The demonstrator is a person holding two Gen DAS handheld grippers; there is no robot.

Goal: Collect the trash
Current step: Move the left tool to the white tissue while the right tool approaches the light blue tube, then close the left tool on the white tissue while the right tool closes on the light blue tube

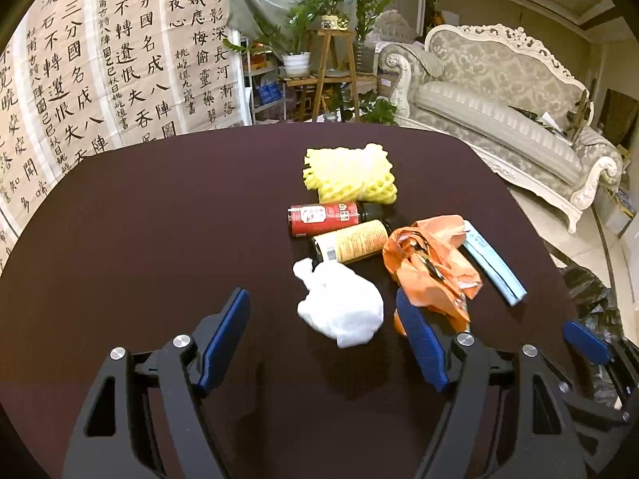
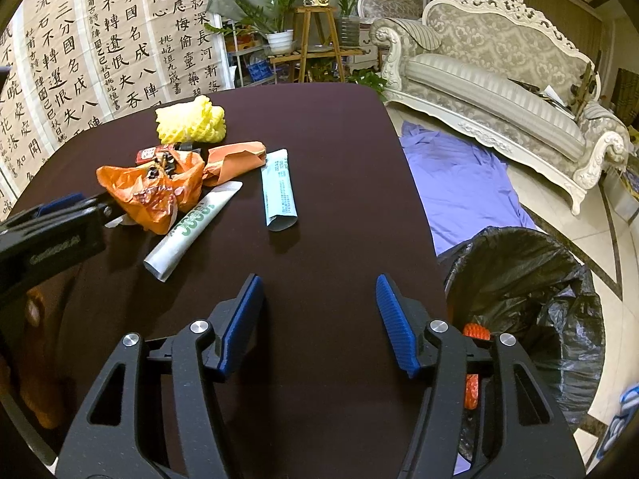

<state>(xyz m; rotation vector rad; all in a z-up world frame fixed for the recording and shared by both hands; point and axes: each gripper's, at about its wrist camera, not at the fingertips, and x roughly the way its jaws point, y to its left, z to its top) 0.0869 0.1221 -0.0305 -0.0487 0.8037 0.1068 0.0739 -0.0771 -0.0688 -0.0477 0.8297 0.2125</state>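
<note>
Left wrist view: the left gripper (image 1: 323,319) hangs over a dark table (image 1: 159,219) with its jaws spread wide; a white wad (image 1: 343,307) lies on the table between the blue pads, nearer the right one, and neither pad presses on it, so the tongs are released. Just beyond the wad lie two cans on their sides, a yellow can (image 1: 351,241) touching a red can (image 1: 323,218) behind it; a yellow foam net (image 1: 351,173) sits past them, against the red can. To the right an orange bag (image 1: 431,267) is crumpled, its near end beside the right pad; a pale blue packet (image 1: 493,263) lies against the bag's far side. The right gripper's blue pad (image 1: 587,339) shows at the right edge, with a black bin bag (image 1: 591,291) behind it.

Right wrist view: the right gripper (image 2: 319,319) hovers over bare table (image 2: 319,159) near its right edge; its jaws stand apart with nothing between them, released. The trash sits well to the left: foam net (image 2: 191,121) farthest, orange bag (image 2: 159,187) nearer, a white tube (image 2: 191,231) with green print poking out from under the bag, the blue packet (image 2: 279,189) lying apart to the right. The left gripper (image 2: 52,235) enters from the left edge, at the orange bag. Off the table to the right stands a bin (image 2: 531,279) lined with the black bag, open-mouthed; something orange (image 2: 475,331) shows inside; a purple cloth (image 2: 459,183) lies on the floor beyond.
</note>
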